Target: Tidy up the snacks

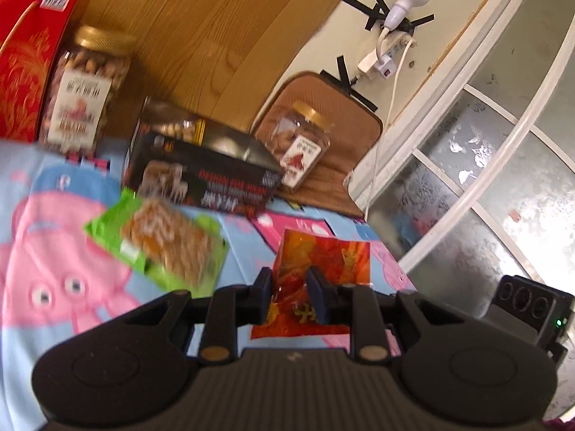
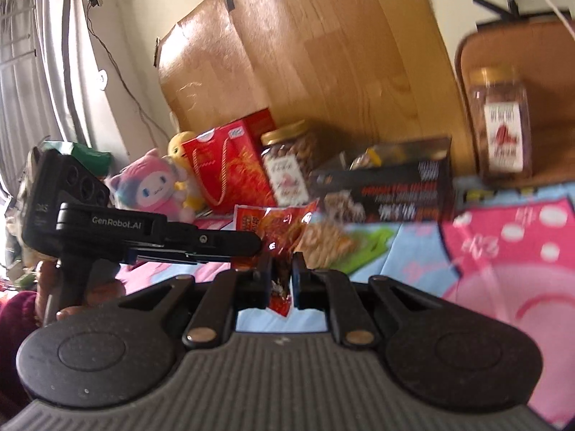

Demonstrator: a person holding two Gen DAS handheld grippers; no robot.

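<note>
Two grippers pinch one red packet (image 1: 323,273) between them, held above a cartoon-print cloth (image 1: 54,251). By the cloth's far edge a red box (image 1: 32,61) stands at the left, with a nut jar (image 1: 86,89) just beside it. A black box (image 1: 201,176) lies near the middle of that edge, and a second jar (image 1: 305,143) stands further right on a brown cushion (image 1: 345,165). A green packet (image 1: 161,240) lies on the cloth in front of the black box. The left gripper (image 1: 291,296) is nearly closed, its pads pressing the red packet's near end. The right gripper (image 2: 282,276), also nearly closed, grips the packet's other end.
</note>
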